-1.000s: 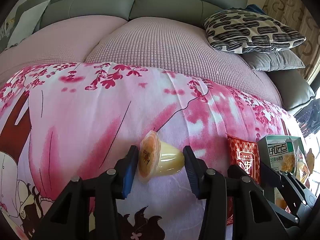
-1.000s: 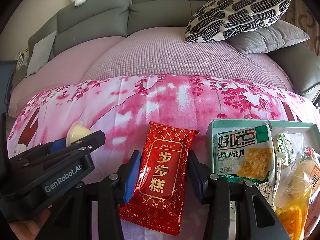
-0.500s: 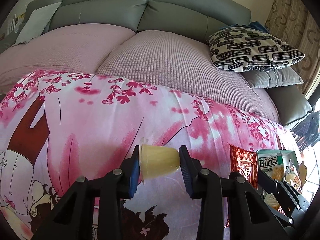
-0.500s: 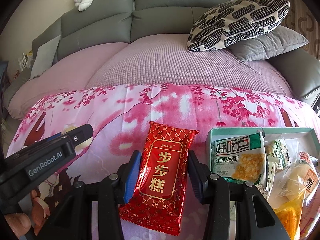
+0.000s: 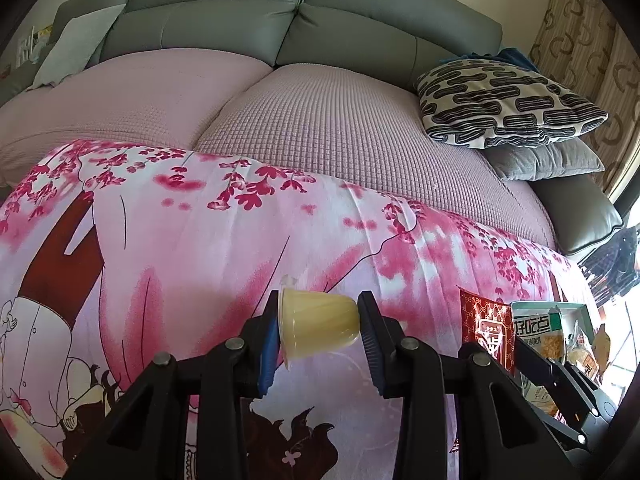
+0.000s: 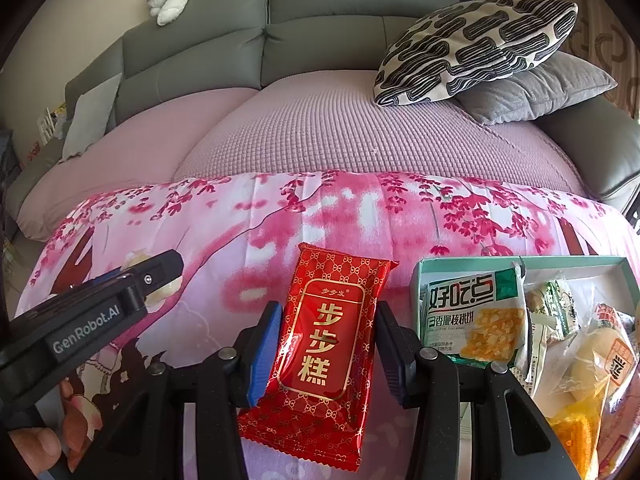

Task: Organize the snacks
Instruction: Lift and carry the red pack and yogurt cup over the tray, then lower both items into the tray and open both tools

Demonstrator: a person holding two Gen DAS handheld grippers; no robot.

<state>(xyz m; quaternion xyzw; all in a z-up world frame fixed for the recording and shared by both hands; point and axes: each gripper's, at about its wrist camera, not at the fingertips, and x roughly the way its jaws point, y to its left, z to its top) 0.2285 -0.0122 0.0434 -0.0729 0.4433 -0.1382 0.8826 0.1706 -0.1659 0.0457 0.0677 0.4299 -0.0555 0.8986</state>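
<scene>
**Desk:** What is each tool holding?

**Photographer:** The left gripper (image 5: pixel 319 330) pinches a small, translucent yellow jelly cup (image 5: pixel 318 325), tapered and lying sideways, lid rim on one blue pad and base on the other, held above a smooth, creased pink blossom-print cloth (image 5: pixel 224 240). The right gripper (image 6: pixel 327 346) presses its pads on the long edges of a glossy red foil cake packet (image 6: pixel 326 338) with gold lettering, crimped at both ends.

**Desk:** And the surroundings?

**Photographer:** Just right of the red packet sits a shallow teal cardboard box (image 6: pixel 568 261), crowded with a green-and-white walnut-cookie pack (image 6: pixel 472 320) and clear plastic wrappers. The cloth between the two grippers lies bare. Past the cloth's far edge is a waffle-textured mauve sofa cover (image 6: pixel 340 132), with a black-and-white patterned cushion (image 6: pixel 476 48) stacked on a grey one (image 6: pixel 536 92).
</scene>
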